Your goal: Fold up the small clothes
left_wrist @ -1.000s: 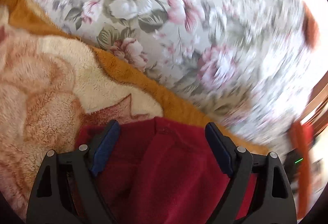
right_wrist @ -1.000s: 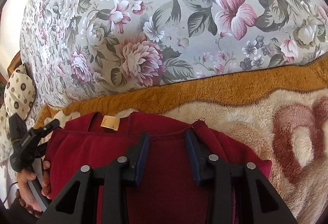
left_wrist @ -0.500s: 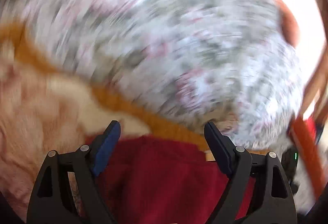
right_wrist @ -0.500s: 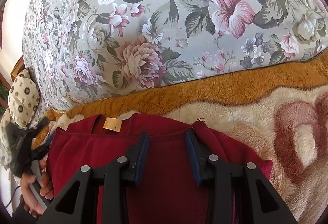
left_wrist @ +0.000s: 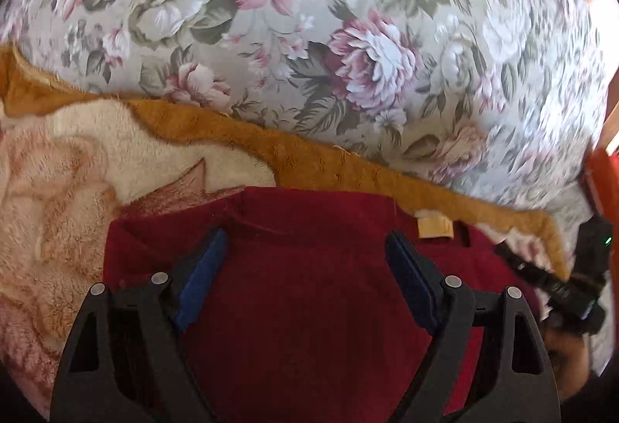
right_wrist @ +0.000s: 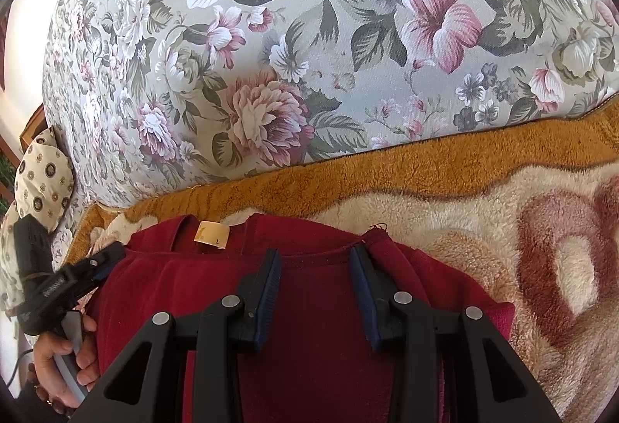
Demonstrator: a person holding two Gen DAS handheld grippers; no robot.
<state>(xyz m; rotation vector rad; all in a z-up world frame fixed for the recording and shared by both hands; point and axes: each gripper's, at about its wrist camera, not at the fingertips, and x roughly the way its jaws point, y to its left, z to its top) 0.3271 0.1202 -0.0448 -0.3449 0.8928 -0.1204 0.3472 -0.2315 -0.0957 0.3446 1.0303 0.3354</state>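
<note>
The red garment (right_wrist: 309, 326) lies neckline toward frame top under both: right hand-held gripper (right_wrist: 315, 262) half-open astride the collar, left hand-held gripper (left_wrist: 305, 245) wide, both holding nothing.

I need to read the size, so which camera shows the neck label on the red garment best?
The right wrist view: the neck label is sharp, with a letter L legible. In the left wrist view the label looks blank and slightly blurred.
</note>
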